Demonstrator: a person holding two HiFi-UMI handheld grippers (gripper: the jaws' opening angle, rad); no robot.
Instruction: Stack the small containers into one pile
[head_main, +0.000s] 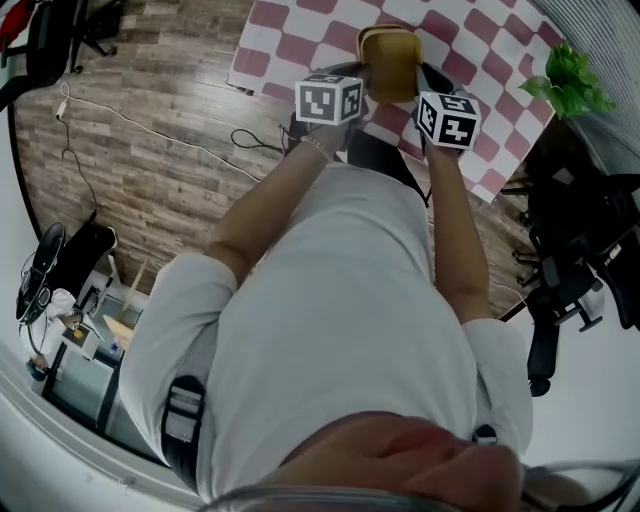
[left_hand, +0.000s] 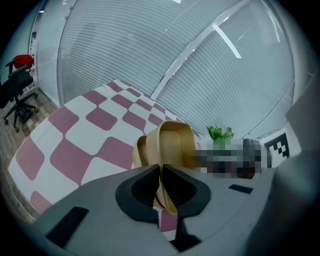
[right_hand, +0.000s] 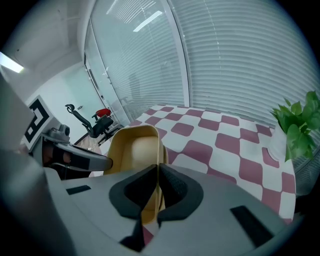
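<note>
Holding the same pile from two sides, the left gripper and the right gripper are both closed on the tan containers. In the left gripper view the jaws are pressed together on the thin rim of the front container. A second container of the same colour sits nested just behind it. In the right gripper view the jaws pinch the side wall of a container, and its open inside faces the camera.

From the head view, the pile is between the two marker cubes, over the near part of the table, which is covered with a pink and white checked cloth. The containers are tilted, not standing flat. I cannot tell if they touch the cloth.

A green plant stands at the far right corner of the table. A black office chair is on the right, and the floor is of wood planks.
</note>
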